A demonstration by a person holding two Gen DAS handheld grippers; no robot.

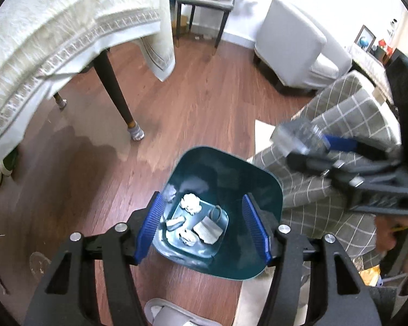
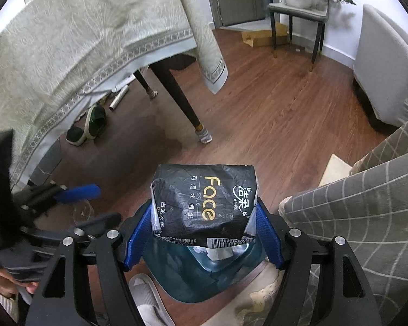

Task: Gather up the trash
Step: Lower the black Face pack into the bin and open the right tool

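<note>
Left wrist view: the left tool [image 1: 204,225] is hanging spread and empty over the bin [image 1: 269,190], with scraps sitting inside. Right wrist view: the right tool [image 2: 204,233] is pinching a tissue pack [image 2: 204,203] above that bin [image 2: 176,277], so I'm guessing letting go comes next.

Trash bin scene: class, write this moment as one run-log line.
left gripper: open, empty, over teal bin | right gripper: shut on black tissue pack above bin | bin: crumpled paper inside

I read "Face" in gold and "TISSUE" on the black tissue pack [image 2: 204,203]; white Chinese characters beside it; a barcode underneath.
</note>
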